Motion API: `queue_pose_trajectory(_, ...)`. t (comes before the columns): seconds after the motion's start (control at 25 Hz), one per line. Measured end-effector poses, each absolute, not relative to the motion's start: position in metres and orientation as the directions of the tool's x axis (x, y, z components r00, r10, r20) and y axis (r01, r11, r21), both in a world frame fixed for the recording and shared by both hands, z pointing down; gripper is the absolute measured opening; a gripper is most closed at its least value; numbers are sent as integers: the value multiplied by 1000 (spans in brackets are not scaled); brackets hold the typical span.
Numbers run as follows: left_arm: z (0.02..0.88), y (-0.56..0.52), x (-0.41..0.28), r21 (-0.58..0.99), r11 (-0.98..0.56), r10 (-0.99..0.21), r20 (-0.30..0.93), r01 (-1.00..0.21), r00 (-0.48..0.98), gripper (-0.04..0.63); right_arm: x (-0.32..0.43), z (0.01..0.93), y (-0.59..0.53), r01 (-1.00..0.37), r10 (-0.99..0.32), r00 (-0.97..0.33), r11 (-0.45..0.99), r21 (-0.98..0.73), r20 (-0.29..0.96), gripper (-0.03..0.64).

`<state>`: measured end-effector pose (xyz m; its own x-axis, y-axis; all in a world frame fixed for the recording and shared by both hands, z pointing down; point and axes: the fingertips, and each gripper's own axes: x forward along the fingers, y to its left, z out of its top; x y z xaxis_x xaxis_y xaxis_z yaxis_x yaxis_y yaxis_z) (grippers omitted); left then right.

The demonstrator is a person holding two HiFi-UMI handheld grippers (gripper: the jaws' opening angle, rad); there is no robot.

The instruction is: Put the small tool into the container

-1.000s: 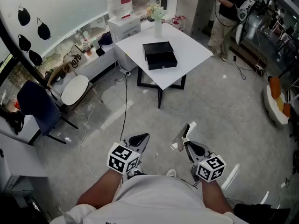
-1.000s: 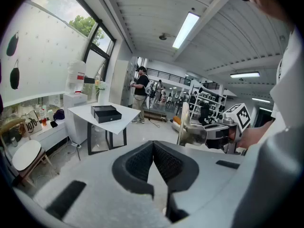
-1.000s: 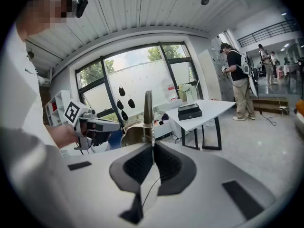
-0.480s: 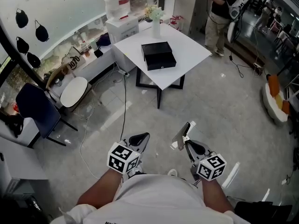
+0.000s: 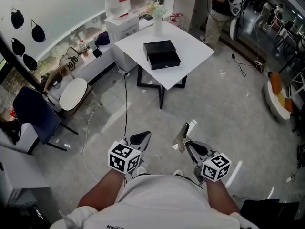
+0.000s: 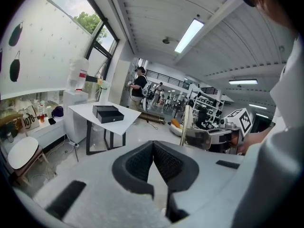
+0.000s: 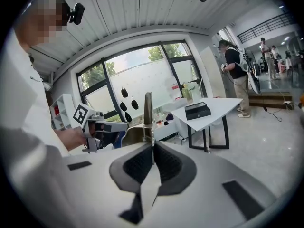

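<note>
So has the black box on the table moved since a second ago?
No. The black box sits where it was on the white table, just as near the vase.

And there's the thin, flat silvery metal tool (image 5: 182, 136), pinched at its lower end between the closed jaws of the right gripper (image 5: 186, 143), its narrow blade poking up and forward, out over the floor. Far ahead sits the flat black rectangular box (image 5: 162, 54), lying near the middle of the white square desk (image 5: 192, 46), its lower tier stepping out in front of the upper one. Tool and box are well apart!
</note>
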<state>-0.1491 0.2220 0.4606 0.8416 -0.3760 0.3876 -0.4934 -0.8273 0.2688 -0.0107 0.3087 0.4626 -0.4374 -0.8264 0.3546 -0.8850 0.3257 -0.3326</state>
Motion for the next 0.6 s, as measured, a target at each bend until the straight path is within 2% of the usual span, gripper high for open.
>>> queue_pose_trajectory(0.28,465,215,-186,247,-857,-339,392,-453,855,9,-47,463,299,-902,-854,-392,284,-326,342,11)
queue_pose_trajectory(0.6,484,214,-202,293,-848,-313,396,-441,863,9,-70,482,307,-908,-833,-380,255,-331,401,11)
